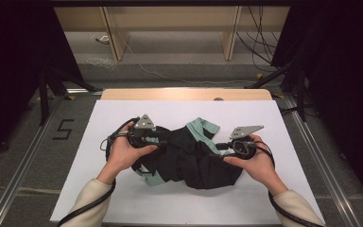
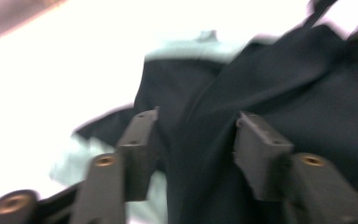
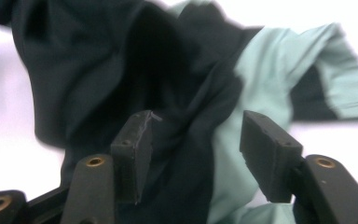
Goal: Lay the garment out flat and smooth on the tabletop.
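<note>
White sheeting covers the tabletop (image 1: 123, 198), with grey floor and pale wooden shelving beyond it. At the middle lies a crumpled black garment (image 1: 194, 158) with mint-green trim, bunched into a heap, one green cuff sticking out toward the far edge. The left gripper (image 1: 163, 142) comes in from the heap's left side and the right gripper (image 1: 217, 150) from its right, each held in a hand with a cream sleeve. In the left gripper view (image 2: 193, 140) the jaws stand apart with black cloth lying between them, unpinched. In the right gripper view (image 3: 193, 140) the jaws are likewise released, spread over black and green folds without pressing on them.
</note>
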The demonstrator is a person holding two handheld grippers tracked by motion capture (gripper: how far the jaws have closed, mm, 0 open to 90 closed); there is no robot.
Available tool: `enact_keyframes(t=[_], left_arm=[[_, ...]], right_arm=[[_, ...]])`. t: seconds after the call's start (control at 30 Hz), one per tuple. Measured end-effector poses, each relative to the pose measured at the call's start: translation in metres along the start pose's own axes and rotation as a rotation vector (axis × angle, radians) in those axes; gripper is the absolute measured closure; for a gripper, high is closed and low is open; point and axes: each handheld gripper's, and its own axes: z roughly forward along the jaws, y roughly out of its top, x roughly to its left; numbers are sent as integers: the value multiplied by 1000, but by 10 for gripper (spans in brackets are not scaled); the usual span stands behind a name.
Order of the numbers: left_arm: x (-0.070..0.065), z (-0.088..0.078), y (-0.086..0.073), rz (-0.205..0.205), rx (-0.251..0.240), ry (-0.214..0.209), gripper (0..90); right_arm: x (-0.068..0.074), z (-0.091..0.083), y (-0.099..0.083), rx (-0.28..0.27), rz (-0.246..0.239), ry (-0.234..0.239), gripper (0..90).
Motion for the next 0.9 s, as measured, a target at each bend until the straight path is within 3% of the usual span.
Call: enact_keyframes(t=[0.03, 0.07, 0.13, 0.17, 0.23, 0.37, 0.4, 0.43, 0.47, 0.5, 0.57, 0.6, 0.63, 0.77, 0.87, 0.9], left_arm=[[-8, -3, 11, 33, -27, -22, 409], [-8, -3, 11, 33, -27, -22, 397], [-17, -3, 19, 80, -20, -57, 389], [-24, 3, 25, 106, -2, -107, 384], [-26, 9, 28, 110, 12, -129, 378], [-26, 45, 31, 122, 149, -210, 365], [-25, 53, 31, 125, 178, -222, 371], [-23, 63, 32, 102, 207, -260, 441], [-23, 63, 32, 102, 207, -260, 497], [-22, 66, 34, 88, 207, -266, 497], [-22, 64, 38, 70, 203, -250, 652], [-22, 62, 38, 58, 198, -244, 778], [-20, 54, 39, 18, 178, -234, 816], [-15, 36, 36, -11, 132, -195, 849], [-7, 10, 28, -71, 39, -156, 850], [-3, -1, 24, -110, -9, -148, 850]], right_arm=[[1, 5, -2, 25, -8, 6, 435], [1, 5, -2, 25, -8, 6, 435], [2, 9, -3, 43, -15, 13, 434], [4, 11, -4, 49, -18, 16, 434], [4, 12, -4, 52, -19, 19, 434], [5, 12, -4, 53, -27, 15, 449], [6, 12, -4, 56, -30, 18, 479], [6, 12, -6, 63, -48, 23, 595], [6, 12, -6, 63, -48, 23, 595], [6, 11, -6, 66, -53, 22, 649], [6, 10, -6, 71, -49, 32, 762], [5, 7, -6, 69, -45, 40, 830], [5, 4, -6, 59, -42, 37, 842], [3, -3, -4, 41, -26, 31, 861], [0, -12, -3, 0, 2, 21, 863], [-3, -22, -2, -34, 28, 13, 864]])
